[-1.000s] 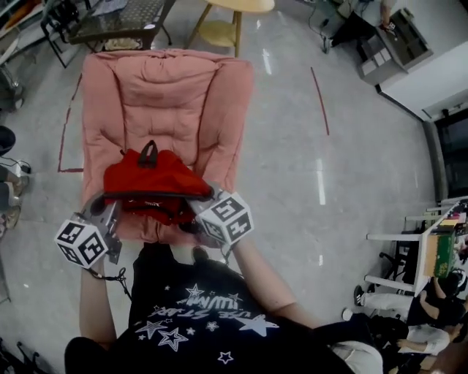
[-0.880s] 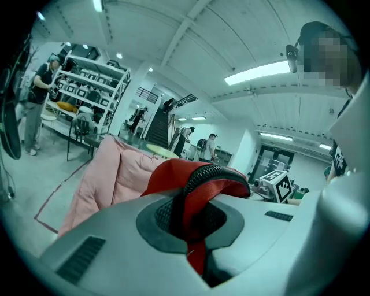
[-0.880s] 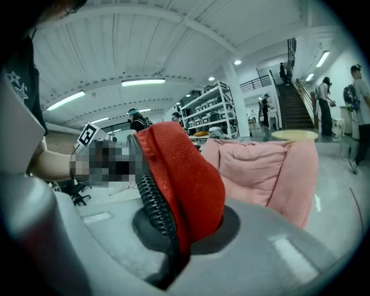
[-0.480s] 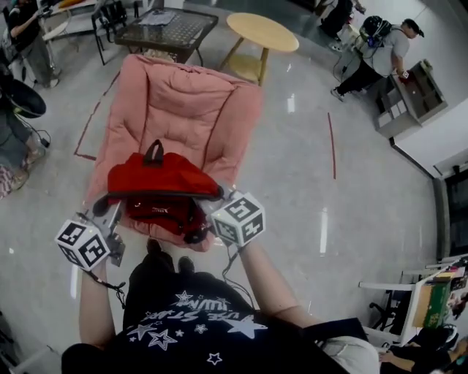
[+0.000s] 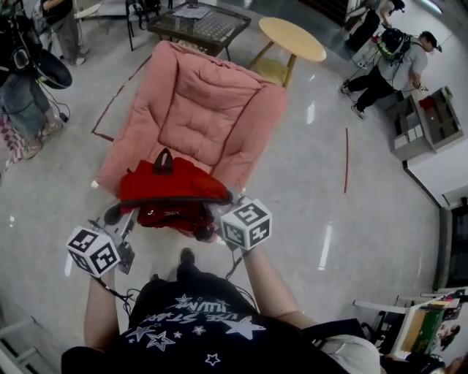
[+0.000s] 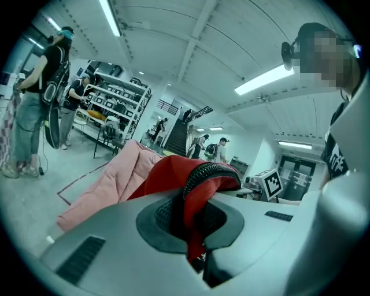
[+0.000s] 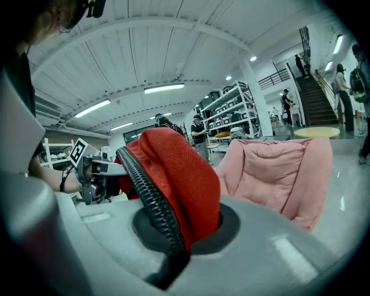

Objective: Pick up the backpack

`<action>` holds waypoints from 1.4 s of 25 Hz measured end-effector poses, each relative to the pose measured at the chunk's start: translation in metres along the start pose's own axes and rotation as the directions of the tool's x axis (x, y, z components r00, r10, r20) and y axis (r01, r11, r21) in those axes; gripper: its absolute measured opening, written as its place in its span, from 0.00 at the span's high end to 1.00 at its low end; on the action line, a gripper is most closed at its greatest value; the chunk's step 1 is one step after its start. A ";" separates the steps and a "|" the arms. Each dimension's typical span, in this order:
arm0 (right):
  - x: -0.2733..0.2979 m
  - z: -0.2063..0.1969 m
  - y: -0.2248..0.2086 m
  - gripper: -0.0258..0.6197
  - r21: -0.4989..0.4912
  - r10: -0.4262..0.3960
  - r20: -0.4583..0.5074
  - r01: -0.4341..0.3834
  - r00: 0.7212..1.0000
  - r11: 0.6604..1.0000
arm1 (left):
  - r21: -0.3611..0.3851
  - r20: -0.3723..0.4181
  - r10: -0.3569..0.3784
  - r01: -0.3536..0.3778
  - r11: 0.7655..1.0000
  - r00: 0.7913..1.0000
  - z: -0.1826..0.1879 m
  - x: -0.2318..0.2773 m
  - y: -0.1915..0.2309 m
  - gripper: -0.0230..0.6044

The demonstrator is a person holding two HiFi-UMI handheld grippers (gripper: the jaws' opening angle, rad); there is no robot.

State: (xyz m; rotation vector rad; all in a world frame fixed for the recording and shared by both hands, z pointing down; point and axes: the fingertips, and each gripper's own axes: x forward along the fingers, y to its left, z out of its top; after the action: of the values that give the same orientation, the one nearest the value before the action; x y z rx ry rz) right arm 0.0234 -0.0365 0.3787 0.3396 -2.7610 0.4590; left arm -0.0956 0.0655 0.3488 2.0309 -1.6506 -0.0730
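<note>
The red backpack [image 5: 172, 191] hangs in the air just in front of the pink chair's front edge, stretched between my two grippers along its black-zippered top edge. My left gripper [image 5: 117, 215] is shut on the bag's left end, where red fabric and zipper [image 6: 199, 185] are pinched between the jaws. On the right end my right gripper [image 5: 224, 200] is shut too, with a fold of red mesh and black zipper [image 7: 173, 185] clamped in it. The black carry loop [image 5: 162, 158] sticks up on the far side. The bag's underside is hidden.
The pink cushioned chair [image 5: 212, 109] stands directly ahead. Behind it are a round wooden table [image 5: 292, 38] and a dark glass table [image 5: 199, 20]. People stand at the far left [image 5: 22, 80] and upper right [image 5: 384, 62]. Red tape lines [image 5: 346, 161] mark the glossy floor.
Both grippers have carried the backpack up and back off the chair seat toward the person. The chair now lies farther ahead. Both grips are unchanged.
</note>
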 end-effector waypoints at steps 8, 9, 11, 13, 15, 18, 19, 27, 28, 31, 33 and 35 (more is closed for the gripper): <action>-0.008 -0.005 0.075 0.95 -0.059 0.035 -0.003 -0.035 0.999 0.998 | -0.049 0.104 0.056 -0.051 0.998 0.993 -0.021 -0.083 -0.016 0.93; -0.014 -0.007 0.088 0.95 -0.064 0.042 0.000 -0.042 0.999 0.997 | -0.040 0.112 0.057 -0.053 0.998 0.992 -0.025 -0.097 -0.022 0.93; -0.024 -0.013 0.112 0.95 -0.082 0.055 0.000 -0.055 0.999 0.995 | -0.042 0.134 0.066 -0.061 0.997 0.989 -0.033 -0.123 -0.033 0.93; -0.033 -0.021 0.134 0.95 -0.102 0.060 -0.011 -0.061 0.998 0.993 | -0.065 0.155 0.081 -0.072 0.995 0.985 -0.040 -0.145 -0.042 0.93; -0.044 -0.031 0.156 0.95 -0.104 0.062 -0.019 -0.064 0.998 0.993 | -0.066 0.158 0.098 -0.088 0.994 0.983 -0.050 -0.168 -0.054 0.93; -0.072 -0.051 0.187 0.95 -0.073 0.077 -0.008 -0.077 0.997 0.994 | -0.039 0.152 0.101 -0.096 0.995 0.983 -0.066 -0.199 -0.080 0.93; -0.083 -0.059 0.196 0.95 -0.065 0.081 -0.007 -0.082 0.997 0.995 | -0.032 0.150 0.098 -0.095 0.995 0.984 -0.072 -0.208 -0.090 0.93; -0.149 -0.106 0.255 0.95 -0.033 0.052 -0.027 -0.052 0.998 0.998 | -0.070 0.170 0.058 -0.047 0.996 0.984 -0.113 -0.263 -0.139 0.93; -0.159 -0.112 0.259 0.95 -0.027 0.045 -0.031 -0.045 0.999 0.999 | -0.059 0.160 0.049 -0.040 0.997 0.986 -0.119 -0.266 -0.146 0.93; -0.184 -0.124 0.265 0.95 -0.029 0.019 -0.048 -0.021 0.999 0.999 | -0.035 0.134 0.027 -0.022 0.999 0.991 -0.132 -0.271 -0.167 0.93; -0.195 -0.125 0.265 0.95 -0.040 0.007 -0.053 -0.009 0.999 0.999 | -0.022 0.129 0.016 -0.013 1.000 0.992 -0.136 -0.271 -0.179 0.93; -0.207 -0.124 0.259 0.95 -0.048 -0.003 -0.051 0.000 0.999 0.999 | -0.007 0.128 0.007 -0.006 1.000 0.992 -0.136 -0.266 -0.192 0.93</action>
State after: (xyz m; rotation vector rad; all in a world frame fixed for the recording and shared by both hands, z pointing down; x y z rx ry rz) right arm 0.1751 0.2819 0.3469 0.3139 -2.7171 0.3947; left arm 0.0576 0.3840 0.3128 2.0538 -1.7320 -0.2102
